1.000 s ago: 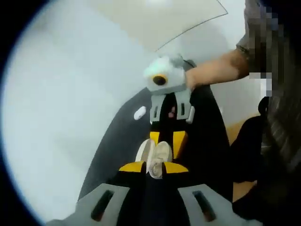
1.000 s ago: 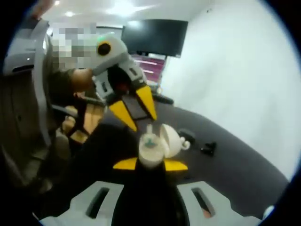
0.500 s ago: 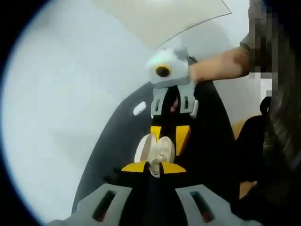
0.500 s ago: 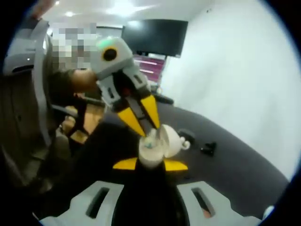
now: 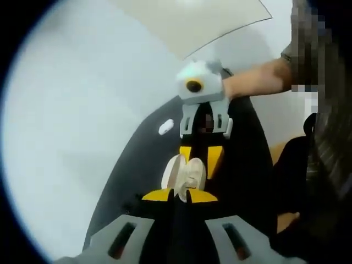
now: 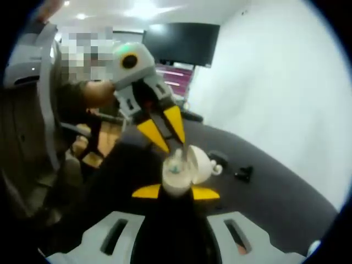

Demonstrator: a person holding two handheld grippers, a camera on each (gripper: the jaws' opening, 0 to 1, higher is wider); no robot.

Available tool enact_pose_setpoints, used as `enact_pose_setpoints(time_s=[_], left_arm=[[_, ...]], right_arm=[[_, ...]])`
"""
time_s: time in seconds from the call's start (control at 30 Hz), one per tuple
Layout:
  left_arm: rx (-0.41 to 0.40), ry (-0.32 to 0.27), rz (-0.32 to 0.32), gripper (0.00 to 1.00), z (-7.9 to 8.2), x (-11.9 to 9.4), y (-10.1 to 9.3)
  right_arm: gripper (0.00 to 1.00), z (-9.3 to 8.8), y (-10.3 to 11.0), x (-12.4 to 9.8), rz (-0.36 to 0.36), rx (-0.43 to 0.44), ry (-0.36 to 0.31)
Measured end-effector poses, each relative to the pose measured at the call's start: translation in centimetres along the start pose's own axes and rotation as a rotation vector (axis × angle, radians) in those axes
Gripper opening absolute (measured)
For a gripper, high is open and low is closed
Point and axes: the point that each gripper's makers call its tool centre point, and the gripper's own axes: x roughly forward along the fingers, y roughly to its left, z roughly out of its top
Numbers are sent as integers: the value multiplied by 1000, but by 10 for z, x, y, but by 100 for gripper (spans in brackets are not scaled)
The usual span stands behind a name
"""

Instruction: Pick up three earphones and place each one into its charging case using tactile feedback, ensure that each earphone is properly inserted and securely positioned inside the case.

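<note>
Case [image 6: 179,176] — white, lid open — sits clamped in the right gripper [image 6: 175,192] above the black table [image 6: 275,192]; left gripper [image 6: 172,142], tips nearly together, hangs just over it; no readable writing; open tabletop lies beyond.

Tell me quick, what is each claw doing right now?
Left gripper: jaws nearly shut at the open charging case; holding anything cannot be told.
Right gripper: shut on the charging case.
</note>
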Motion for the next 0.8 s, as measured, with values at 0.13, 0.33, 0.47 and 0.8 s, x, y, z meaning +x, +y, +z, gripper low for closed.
enact_pose_setpoints(time_s=[0.13,0.33,0.47,0.8], left_arm=[[-7,6,-1,7,-3,6,-3],[-39,-14,15,3,0,3,2],[-59,-32,25,2,2,0,5],[13,18,37,6,-2,6,-6]], right_arm=[[20,0,0,0,0,0,0],[20,0,-1,0,1,0,-1],[20,0,0,0,1,1,-1],[20,0,0,0,0,0,-2]])
